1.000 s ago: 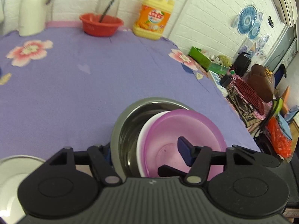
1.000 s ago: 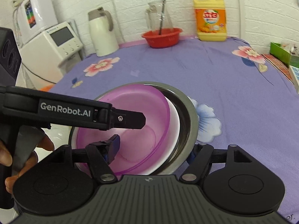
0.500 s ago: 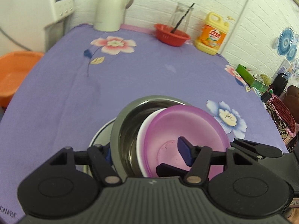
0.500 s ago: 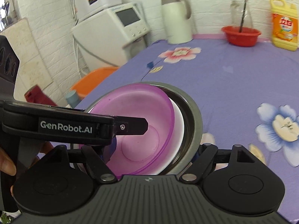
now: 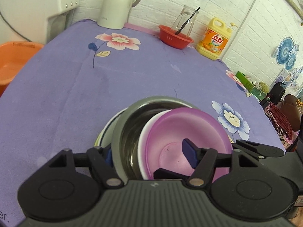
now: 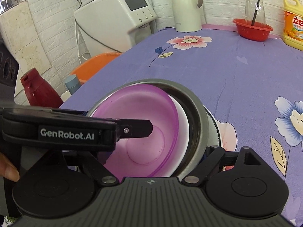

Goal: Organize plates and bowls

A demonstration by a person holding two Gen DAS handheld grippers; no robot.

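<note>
Three nested bowls sit on a white plate (image 5: 108,126) (image 6: 214,124) with a dark beaded rim: a steel bowl (image 5: 121,128) (image 6: 197,113) holds a white bowl (image 5: 149,126) (image 6: 182,124), which holds a purple bowl (image 5: 180,124) (image 6: 136,109). My left gripper (image 5: 149,154) straddles the stack's left wall and its jaws are opening. One pad is outside the steel bowl; the other stands free inside the purple one. My right gripper (image 6: 157,155) is shut on the stack's right wall. Its left finger is hidden behind the left gripper's body.
On the purple flowered tablecloth (image 5: 94,87) at the back stand a white thermos jug (image 5: 117,5), a red basket (image 5: 176,37) holding a glass jar, and a yellow detergent bottle (image 5: 214,39). Beyond the left table edge are an orange tub (image 5: 15,60), a white appliance (image 6: 117,15) and a red flask (image 6: 39,90).
Both grippers carried the bowl stack leftward across the table, and it now sits on the white plate. The background has swung from the detergent bottle side toward the thermos and appliance.
</note>
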